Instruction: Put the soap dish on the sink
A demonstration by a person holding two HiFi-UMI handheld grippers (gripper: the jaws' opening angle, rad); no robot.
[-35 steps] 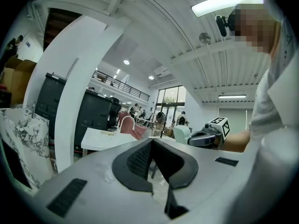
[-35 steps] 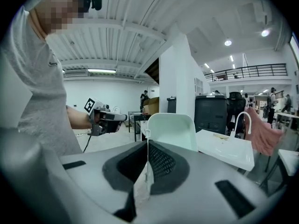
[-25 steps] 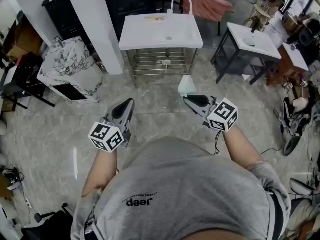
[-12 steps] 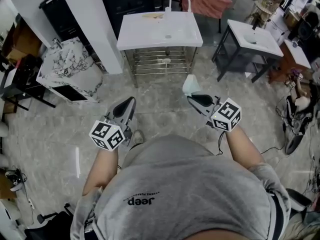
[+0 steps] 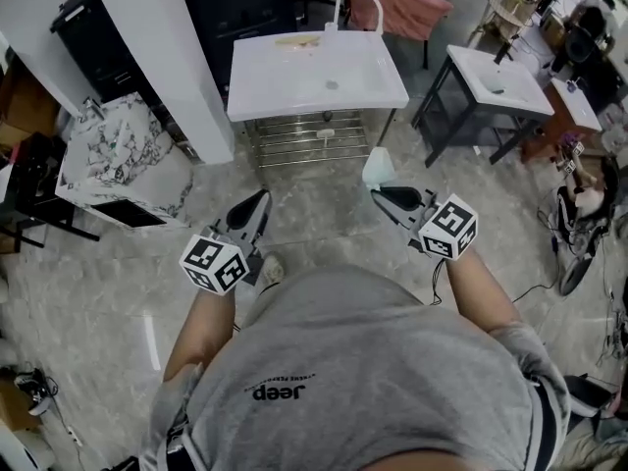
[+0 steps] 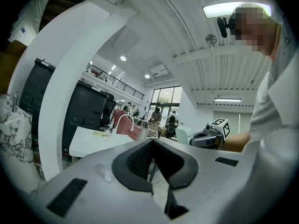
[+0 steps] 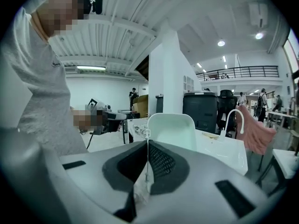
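The right tool (image 5: pixel 377 192) clamps the thin rim of a pale green soap dish (image 5: pixel 377 168), holding it upright above the floor (image 5: pixel 314 204), well short of the front edge of the white sink (image 5: pixel 294 86). The left tool (image 5: pixel 257 200) hangs alongside, its jaws closed on nothing. With so narrow a grip, a jolt on the way could pivot the dish loose and drop it.

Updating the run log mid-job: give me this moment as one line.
right gripper: shut on soap dish | left gripper: shut, empty | sink: ahead, dish not yet on it
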